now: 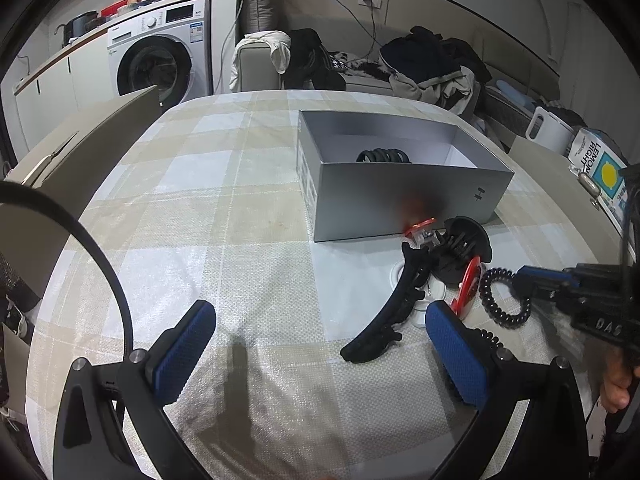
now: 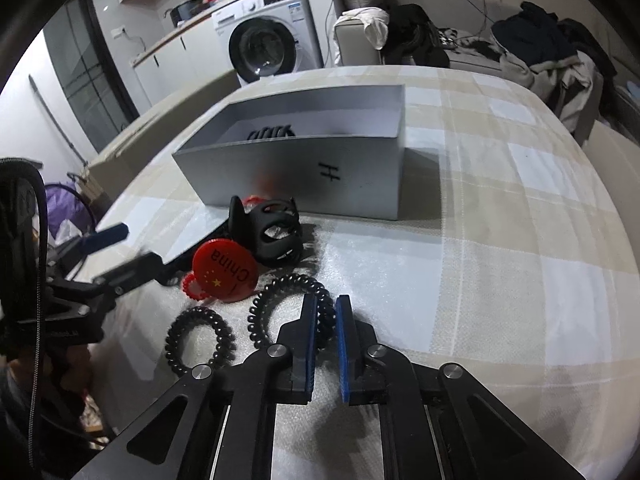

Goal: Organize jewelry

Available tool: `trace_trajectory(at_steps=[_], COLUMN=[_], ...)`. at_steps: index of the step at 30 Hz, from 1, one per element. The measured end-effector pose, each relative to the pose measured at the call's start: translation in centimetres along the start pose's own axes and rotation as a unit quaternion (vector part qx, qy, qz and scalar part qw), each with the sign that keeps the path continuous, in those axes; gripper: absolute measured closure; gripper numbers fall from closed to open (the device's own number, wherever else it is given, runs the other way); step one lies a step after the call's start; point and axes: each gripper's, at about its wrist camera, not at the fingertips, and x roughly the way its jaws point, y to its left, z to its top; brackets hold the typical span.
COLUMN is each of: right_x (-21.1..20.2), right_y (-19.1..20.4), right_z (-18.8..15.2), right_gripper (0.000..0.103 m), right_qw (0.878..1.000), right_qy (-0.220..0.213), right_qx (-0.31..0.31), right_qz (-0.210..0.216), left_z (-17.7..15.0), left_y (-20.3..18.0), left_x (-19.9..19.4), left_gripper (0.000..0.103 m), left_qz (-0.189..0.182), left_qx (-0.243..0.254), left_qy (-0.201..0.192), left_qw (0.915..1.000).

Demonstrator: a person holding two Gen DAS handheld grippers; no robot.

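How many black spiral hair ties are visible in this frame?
3. One lies inside the grey box, spiral tie. Two sit on the tablecloth: one left of the right gripper, one against its left finger. Others may be hidden under the clips.

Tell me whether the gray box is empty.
Not empty. The gray box has no lid on, and one black coiled hair tie lies inside near the back wall; the rest of its visible floor looks bare.

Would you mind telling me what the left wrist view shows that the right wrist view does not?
Only the left wrist view shows the long black hair clip whole and the open left gripper. Only the right wrist view shows a second spiral hair tie and "China" on the red badge. Both show the grey box, the round black claw clip and the nearly shut right gripper.
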Motion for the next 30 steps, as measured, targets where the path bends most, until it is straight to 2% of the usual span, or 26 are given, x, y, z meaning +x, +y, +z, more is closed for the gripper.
trace_trajectory(at_steps=[4,6,8,10,15,16,17,19,23,30], right_x=[-1.2,-1.5,-1.8,-2.0,-2.5,-2.5,-2.5,-2.5,-2.7,-4.1], right_y=[-0.8,-1.1,-1.4,-1.5,-1.7,-1.7,-1.7,-1.7,-1.7,-1.6], right_z=[0.1,0.1,0.0,0.0,0.0,-0.1,0.0,0.1,0.2,1.5], right_gripper=[0.095,0.095,0.095,0.095,0.095,0.095,0.095,0.095,0.095,0.095], right_qw=[1.0,1.0,0.999,0.999,0.999,0.999,0.999,0.999,0.999,0.996], right_qy=[-0.016,-0.017,-0.021,-0.022,-0.025,-0.025,-0.026,-0.027,-0.03,-0.073], right_qx=[0.016,0.021,0.026,0.027,0.029,0.029,0.029,0.029,0.034,0.045], right_qz=[0.006,0.008,0.008,0.007,0.009,0.009,0.009,0.012,0.018,0.038], left_z=[0.3,0.4,0.6,0.5,0.4,0.4,0.4,0.4,0.4,1.0], left_y=[-0.6,-0.9,-1.1,-1.3,-1.6,-1.7,-1.8,-2.2,-2.4,-1.5], left_x=[0.1,0.2,0.8,1.2,1.4,1.4,1.4,1.3,0.4,-2.7], left_gripper=[0.002,0.017,0.044,0.055,0.055,0.062,0.078,0.091,0.091,0.091], left_qz=[-0.003,-0.014,-0.029,-0.043,-0.062,-0.064,-0.068,-0.076,-0.097,-0.094], left_qx=[0.017,0.024,0.03,0.035,0.045,0.048,0.052,0.061,0.064,0.033], left_qy=[-0.003,-0.002,0.015,0.029,0.045,0.045,0.046,0.047,0.031,-0.033], left_qw=[0.9998,0.9996,0.999,0.998,0.996,0.9958,0.9952,0.9942,0.9928,0.9945])
